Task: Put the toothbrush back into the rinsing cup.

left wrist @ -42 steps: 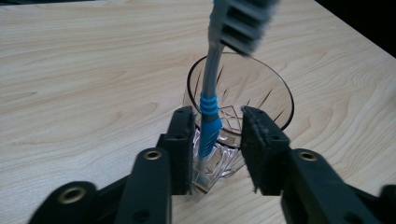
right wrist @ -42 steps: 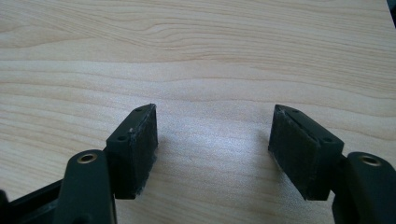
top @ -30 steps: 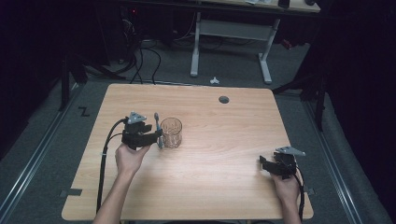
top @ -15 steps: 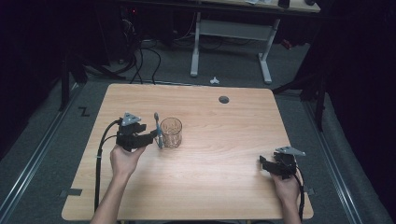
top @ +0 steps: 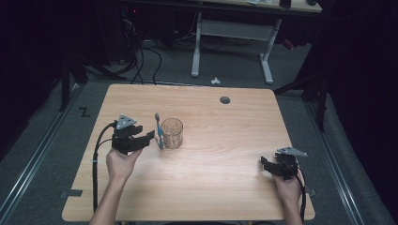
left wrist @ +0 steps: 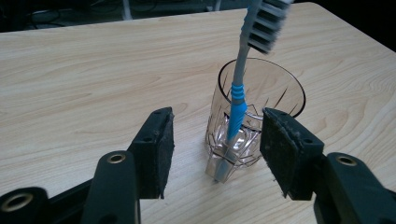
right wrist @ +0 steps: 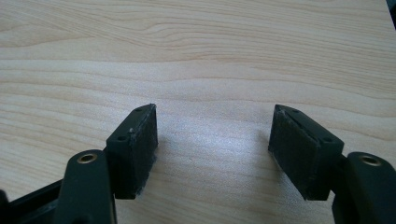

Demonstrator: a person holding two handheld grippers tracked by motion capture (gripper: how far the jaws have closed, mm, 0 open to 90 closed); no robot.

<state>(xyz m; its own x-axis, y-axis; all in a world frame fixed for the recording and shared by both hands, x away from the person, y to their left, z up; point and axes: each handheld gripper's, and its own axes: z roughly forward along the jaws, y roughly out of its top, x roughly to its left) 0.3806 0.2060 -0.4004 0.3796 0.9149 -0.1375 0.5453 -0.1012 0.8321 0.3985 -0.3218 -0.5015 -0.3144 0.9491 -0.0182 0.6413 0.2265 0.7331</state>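
A clear cut-glass tumbler point(top: 172, 133) point(left wrist: 261, 107) stands left of the middle of the wooden table point(top: 225, 154). A blue and grey toothbrush point(top: 159, 131) point(left wrist: 237, 100) stands almost upright against the tumbler's side, head up, with its lower end on the table by the glass's foot. My left gripper point(top: 151, 137) point(left wrist: 215, 140) is just left of it. Its jaws have just been opening and now stand wide, and the pads point(left wrist: 161, 154) touch neither brush nor glass. My right gripper point(top: 264, 164) point(right wrist: 212, 140) rests open over bare wood at the table's right front.
A dark round hole point(top: 225, 100) marks the table's far side. Behind the table stands a white-legged desk point(top: 196, 47), with cables point(top: 141, 61) and a small white object point(top: 215, 80) on the floor. The person's forearms come in from the table's front edge.
My left gripper has drawn back to the left, away from the tumbler, leaving the toothbrush standing against the glass. The right gripper has stayed in place.
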